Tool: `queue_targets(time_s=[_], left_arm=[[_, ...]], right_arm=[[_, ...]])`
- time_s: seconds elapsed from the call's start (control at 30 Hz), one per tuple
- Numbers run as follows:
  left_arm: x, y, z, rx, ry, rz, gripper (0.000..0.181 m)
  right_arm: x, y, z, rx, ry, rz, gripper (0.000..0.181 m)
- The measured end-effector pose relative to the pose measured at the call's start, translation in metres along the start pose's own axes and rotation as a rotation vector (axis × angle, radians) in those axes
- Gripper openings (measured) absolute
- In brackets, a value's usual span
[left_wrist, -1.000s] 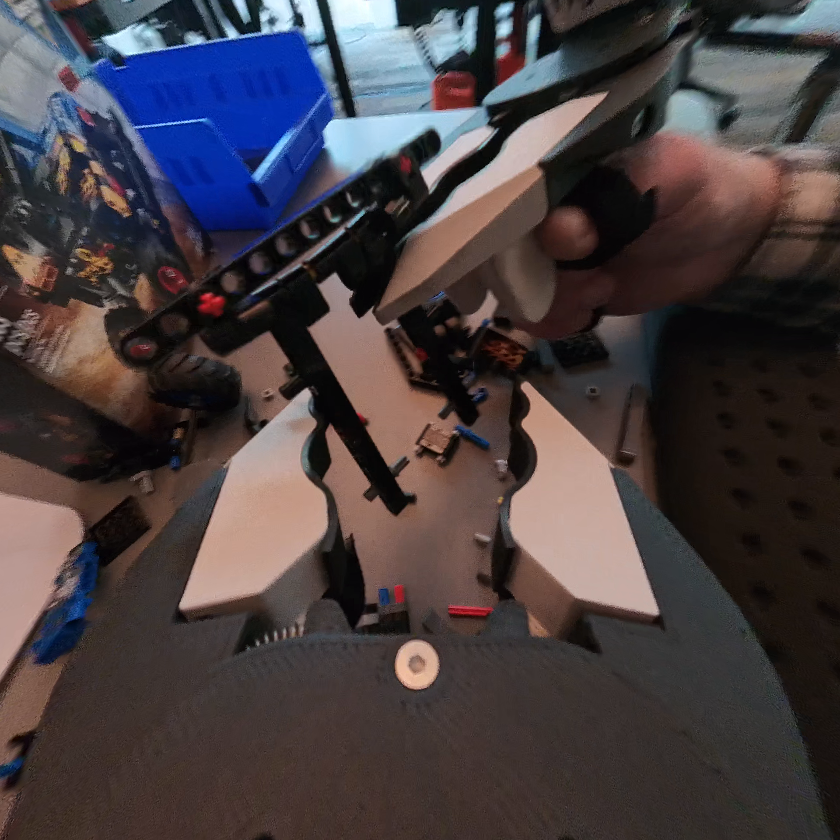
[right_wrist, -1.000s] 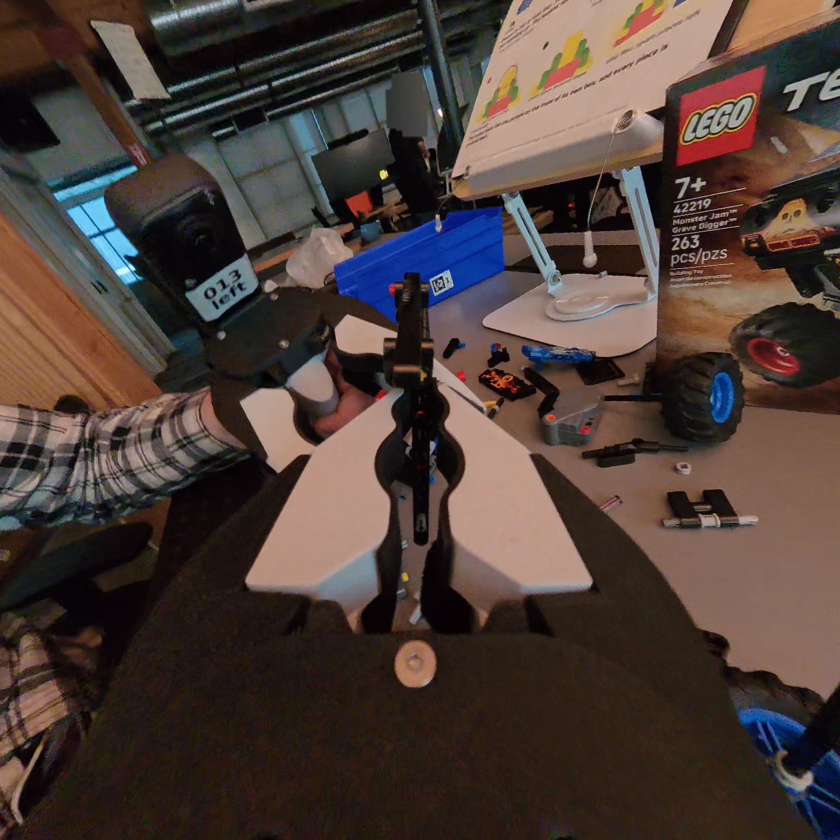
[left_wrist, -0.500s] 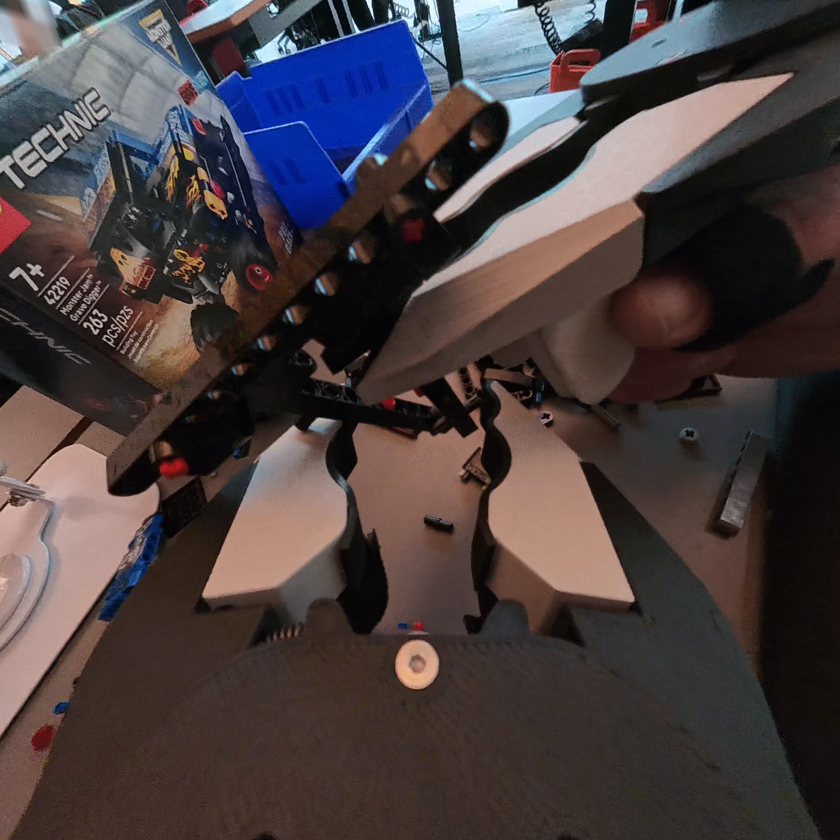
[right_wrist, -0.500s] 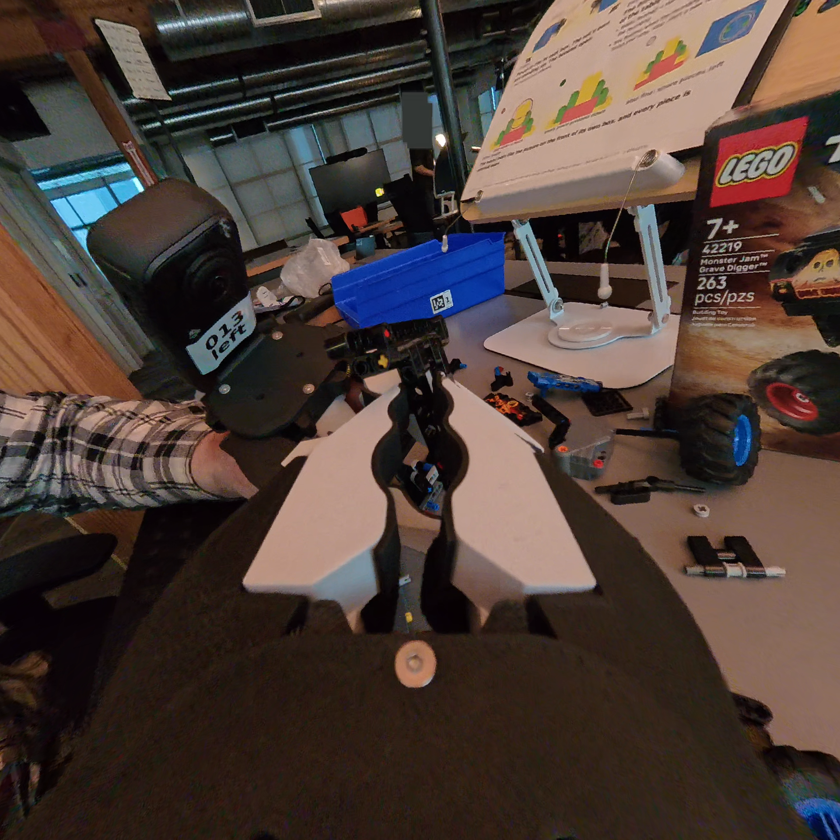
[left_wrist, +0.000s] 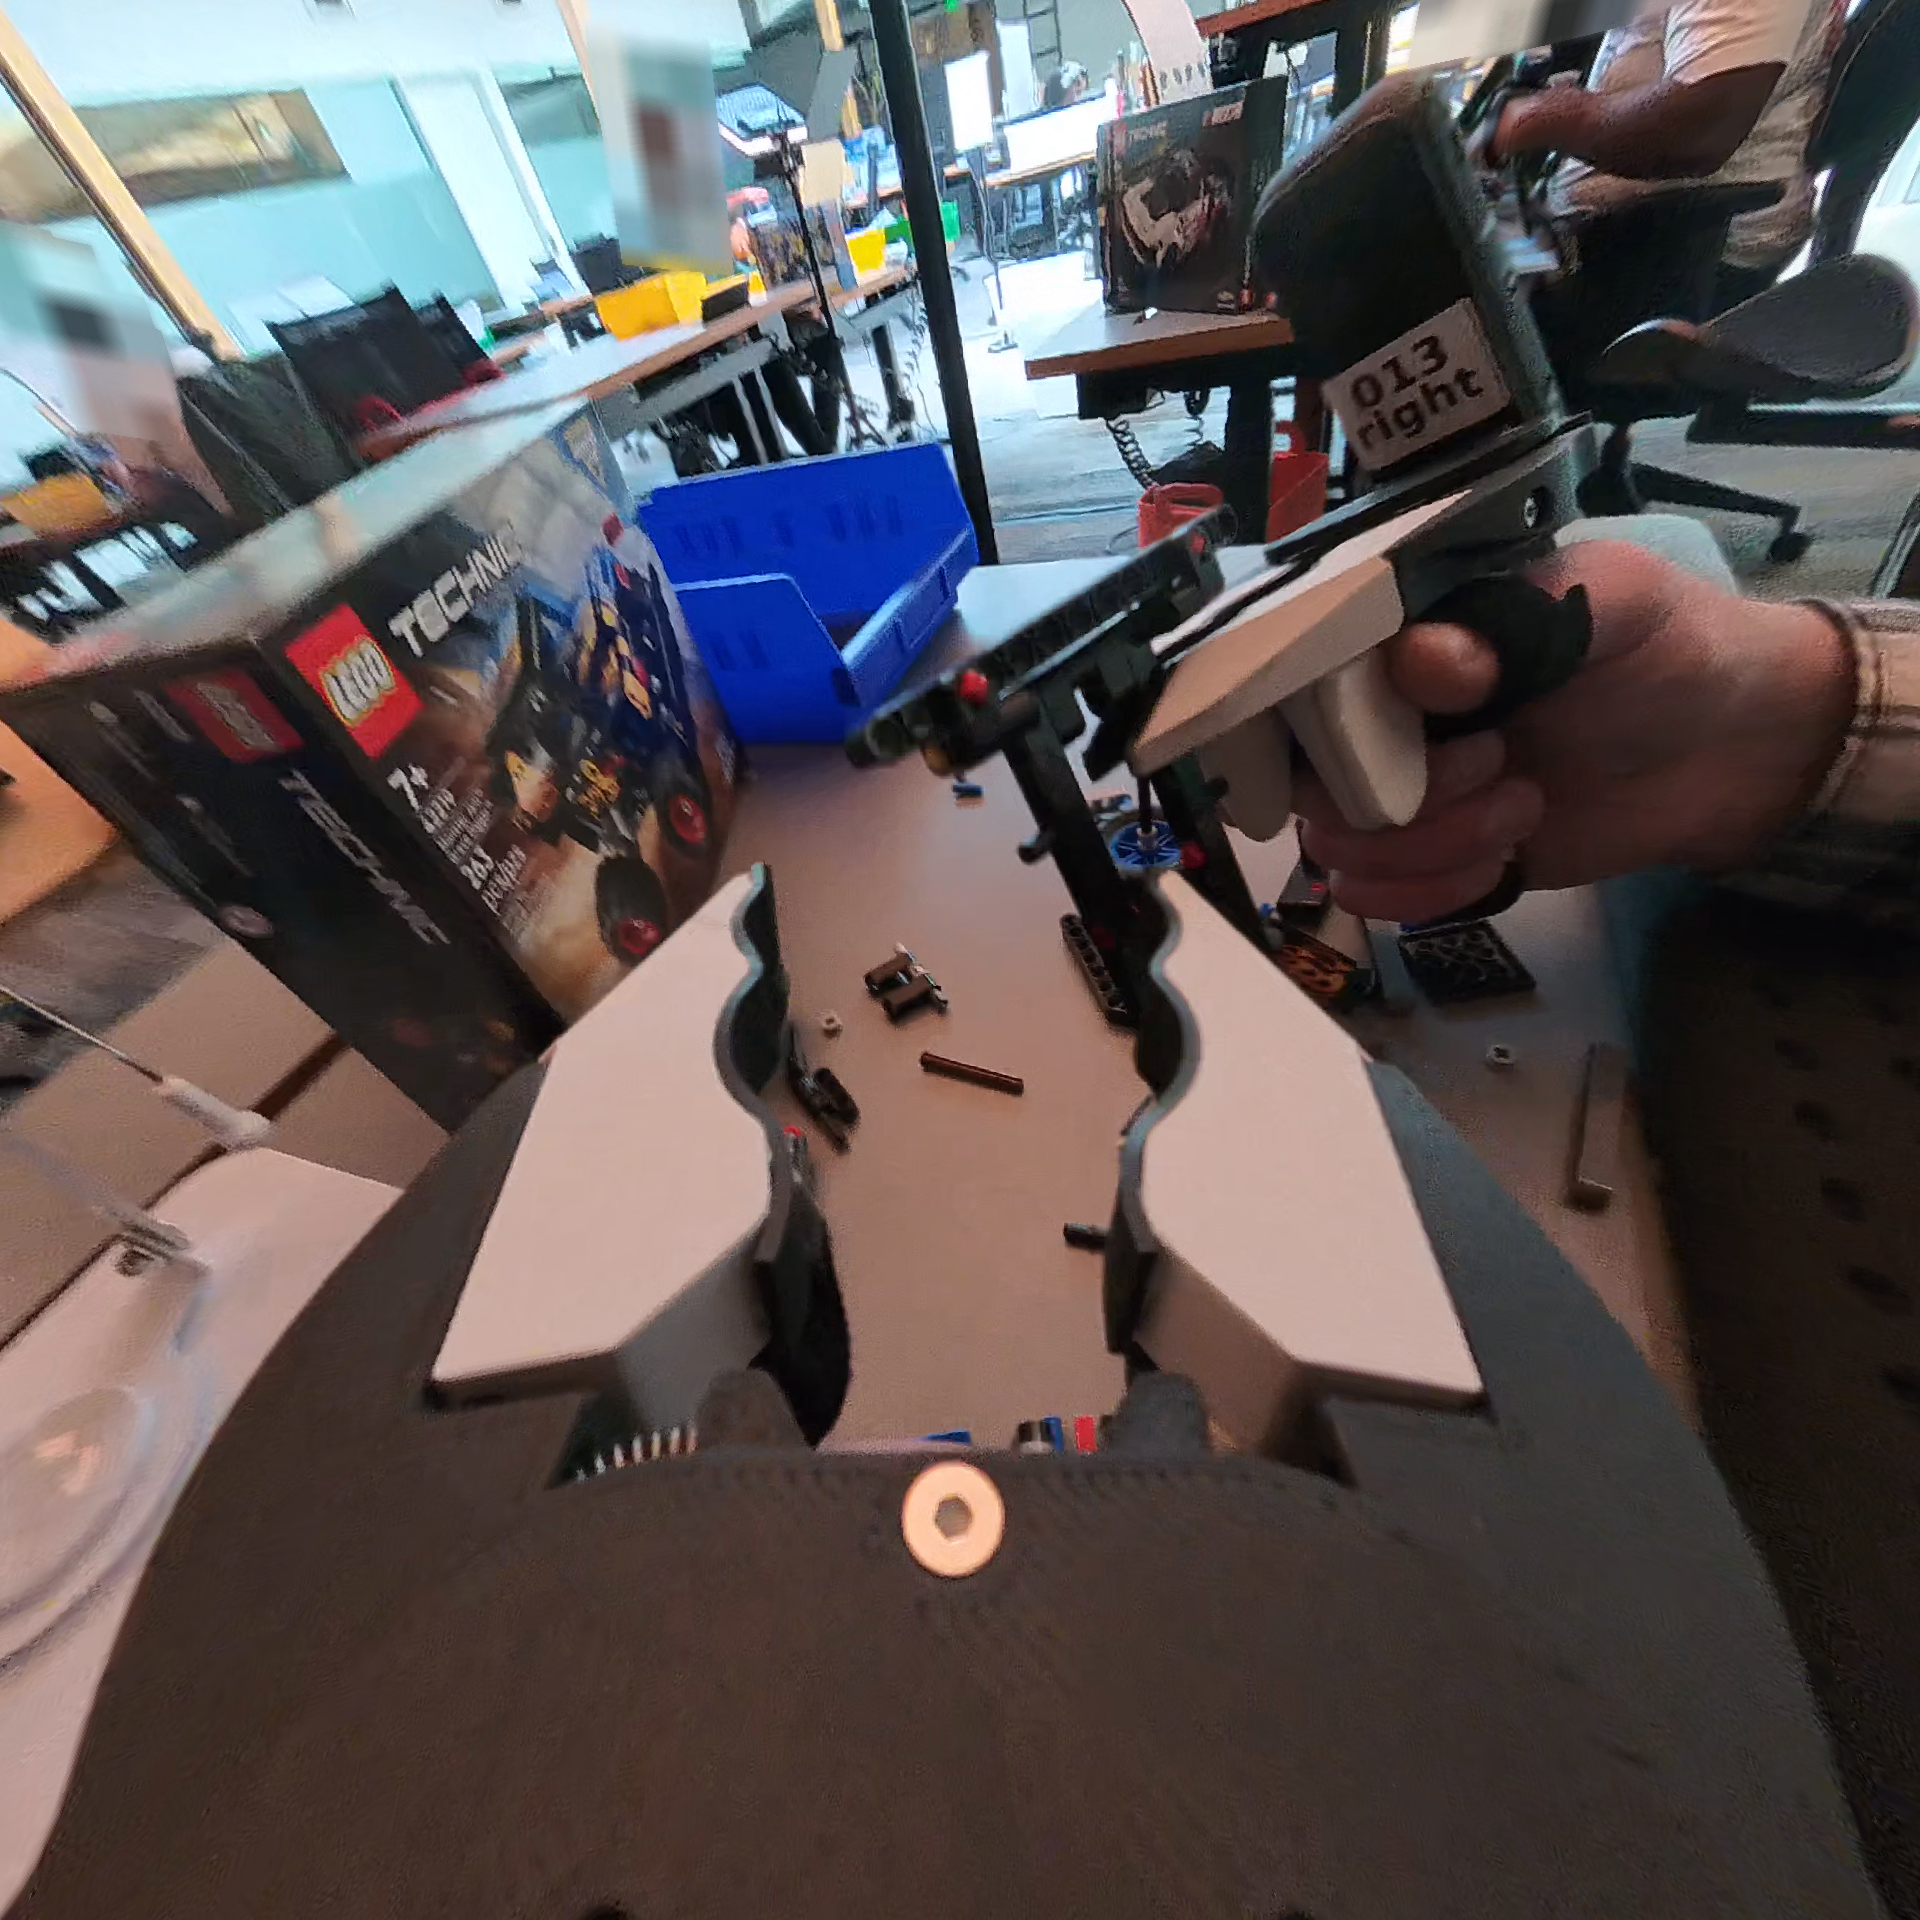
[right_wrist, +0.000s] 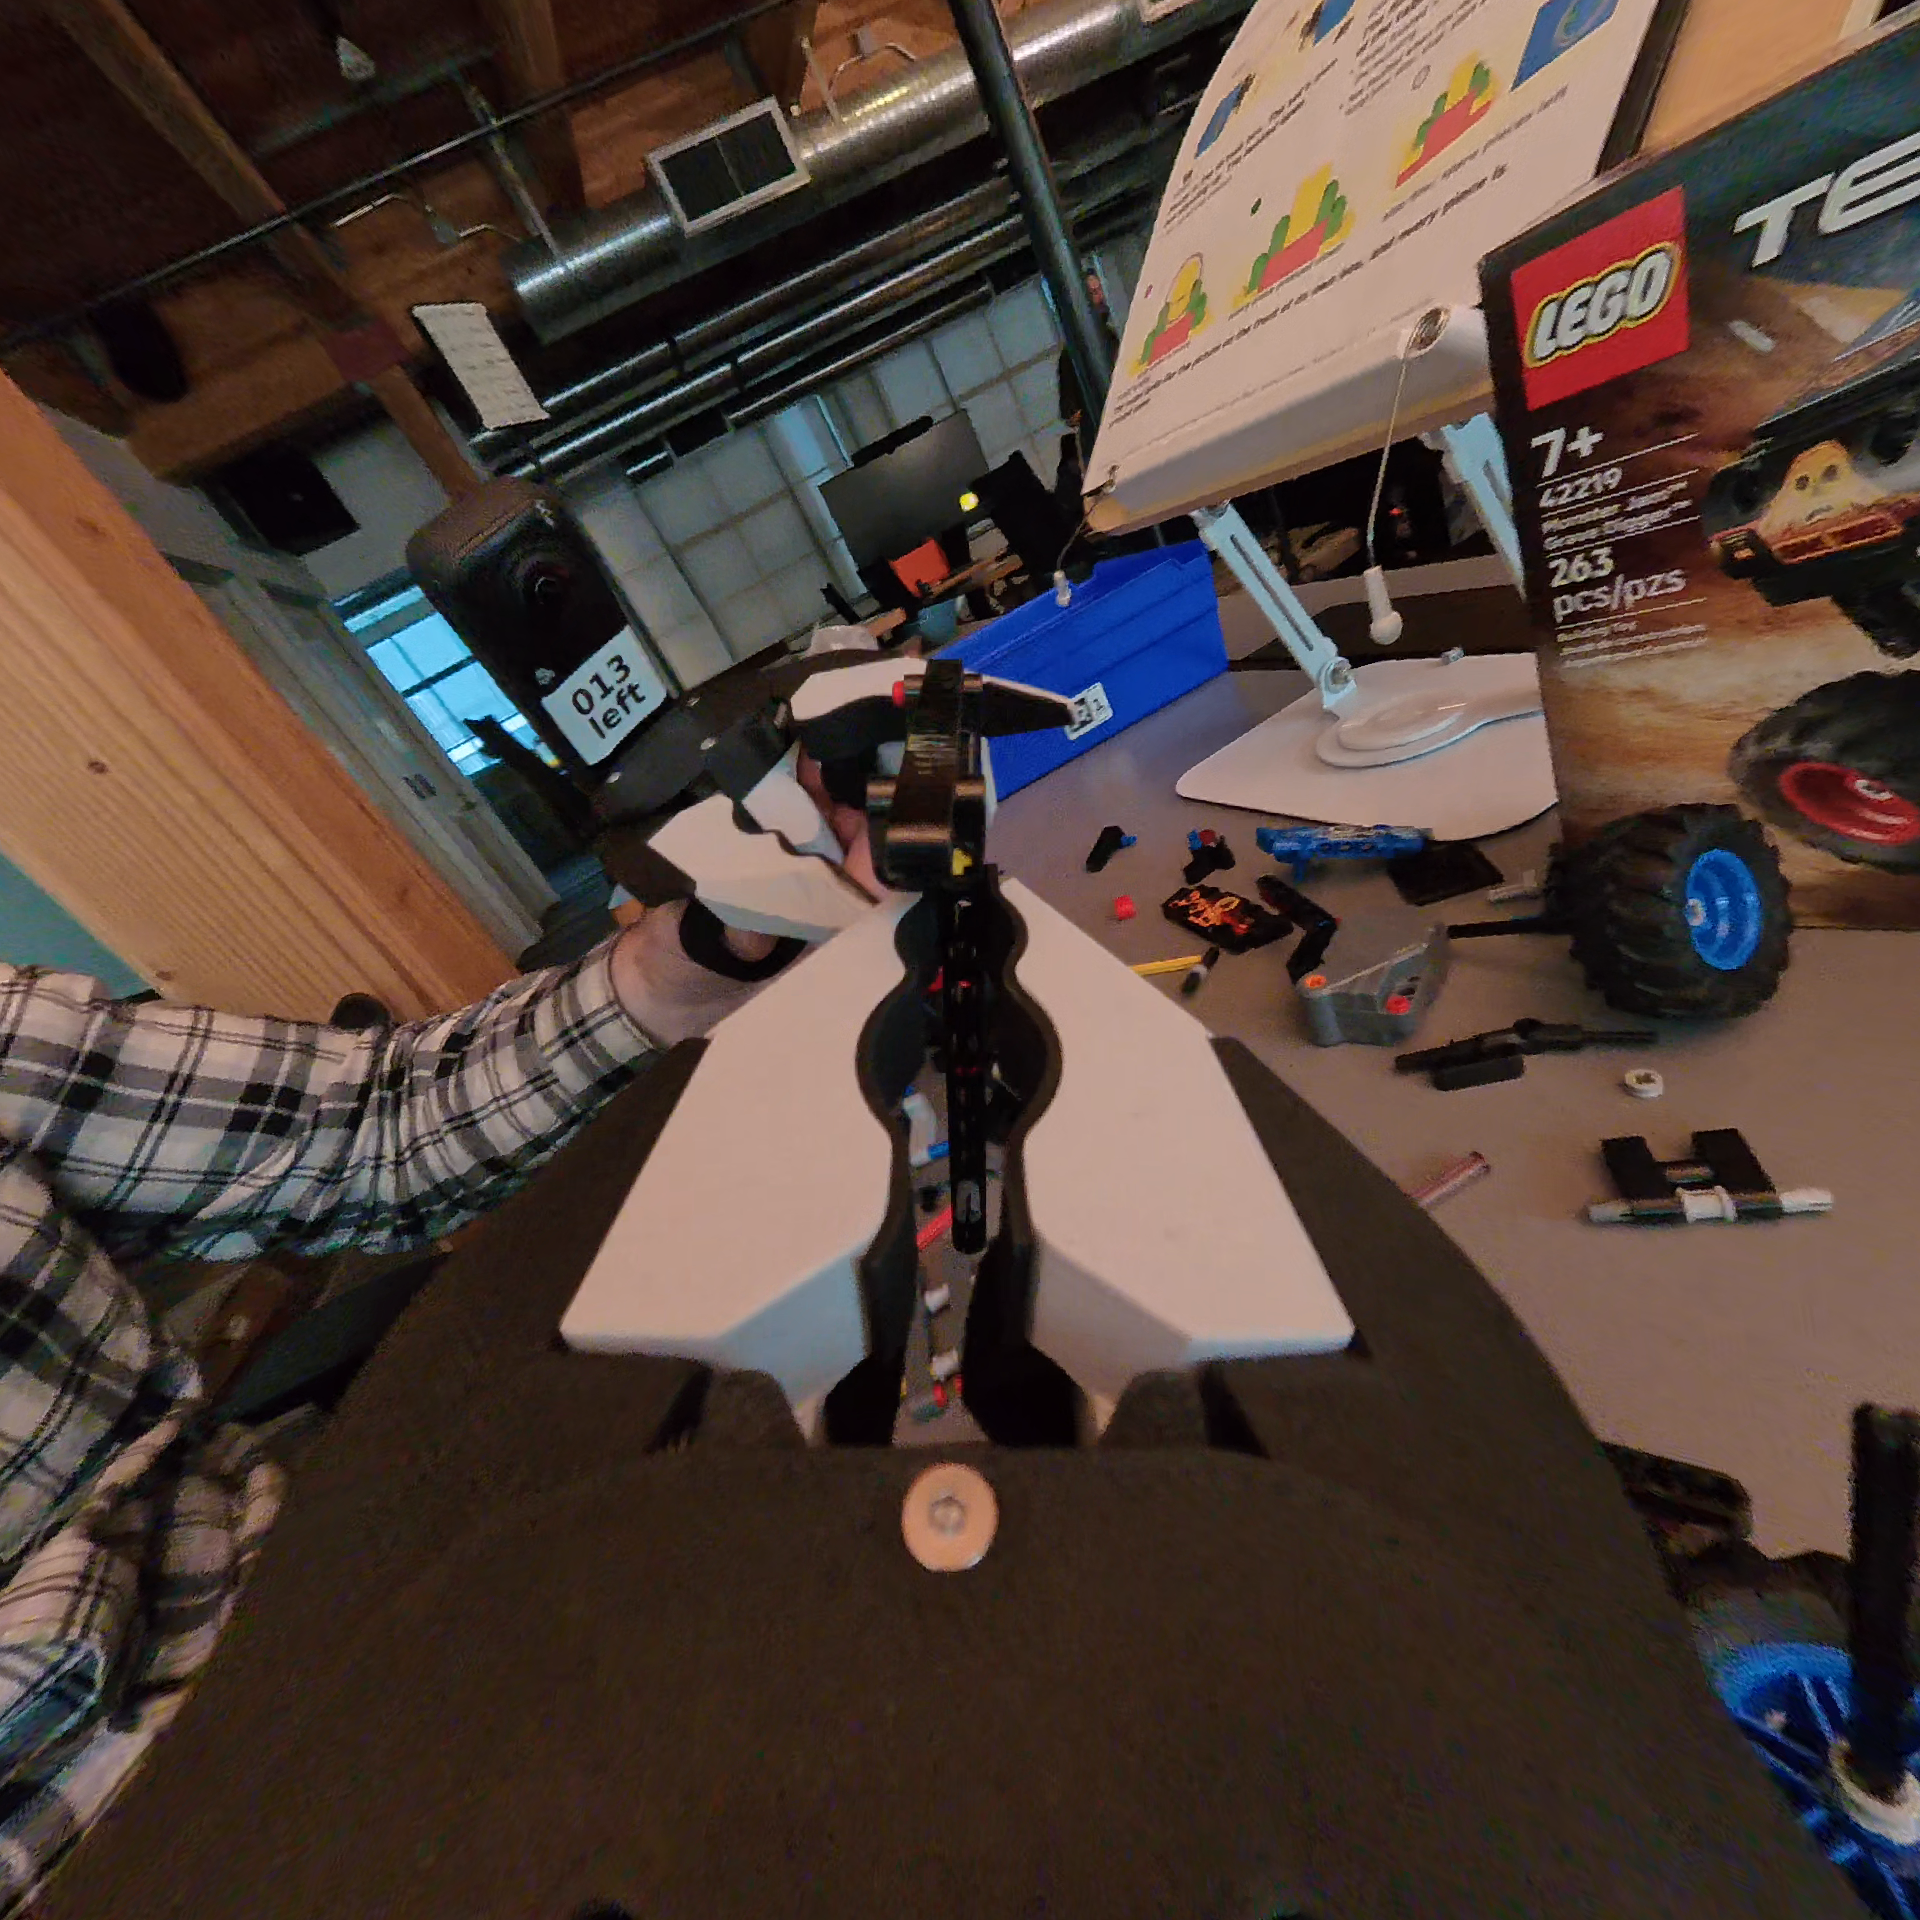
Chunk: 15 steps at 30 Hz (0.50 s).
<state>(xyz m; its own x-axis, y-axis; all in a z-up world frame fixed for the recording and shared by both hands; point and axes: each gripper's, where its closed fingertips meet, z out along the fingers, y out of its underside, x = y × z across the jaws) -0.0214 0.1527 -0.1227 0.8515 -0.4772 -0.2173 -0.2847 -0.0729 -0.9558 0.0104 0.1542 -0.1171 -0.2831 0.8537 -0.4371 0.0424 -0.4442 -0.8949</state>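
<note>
the right gripper (right_wrist: 961, 935) has its jaws clenched on a black beam assembly (right_wrist: 951, 935), a frame of perforated black beams with red pins, held up above the grey bench (right_wrist: 1558, 1299); the left wrist view shows the same assembly (left_wrist: 1039, 665) jutting out from that gripper (left_wrist: 1195, 675), with a hand (left_wrist: 1621, 758) on the grip. the left gripper (left_wrist: 961, 935) hangs with its jaws released and wide apart, holding nothing, its right fingertip just beside the lower end of the assembly. on the bench beneath lie loose dark pins and a thin axle (left_wrist: 971, 1073). farther along the bench sit a grey bracket piece (right_wrist: 1371, 987), a large black tyre with a blue hub (right_wrist: 1683, 909) and a printed toy box (left_wrist: 416, 748) behind it. toward the far edge stand a blue bin (left_wrist: 821, 613) and a white stand (right_wrist: 1382, 738) carrying an open instruction sheet (right_wrist: 1351, 208).
</note>
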Motion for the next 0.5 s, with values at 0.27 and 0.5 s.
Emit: queue_targets(time_s=[0.27,0.5], left_arm=[[0.023,-0.012,-0.006,0.095,0.176,-0.100,0.021],[0.020,-0.014,-0.008,0.121,0.187,-0.168,0.021]], right_arm=[[-0.015,0.022,0.010,-0.117,-0.086,-0.007,0.005],[-0.015,0.013,0.008,-0.083,-0.033,-0.124,0.009]])
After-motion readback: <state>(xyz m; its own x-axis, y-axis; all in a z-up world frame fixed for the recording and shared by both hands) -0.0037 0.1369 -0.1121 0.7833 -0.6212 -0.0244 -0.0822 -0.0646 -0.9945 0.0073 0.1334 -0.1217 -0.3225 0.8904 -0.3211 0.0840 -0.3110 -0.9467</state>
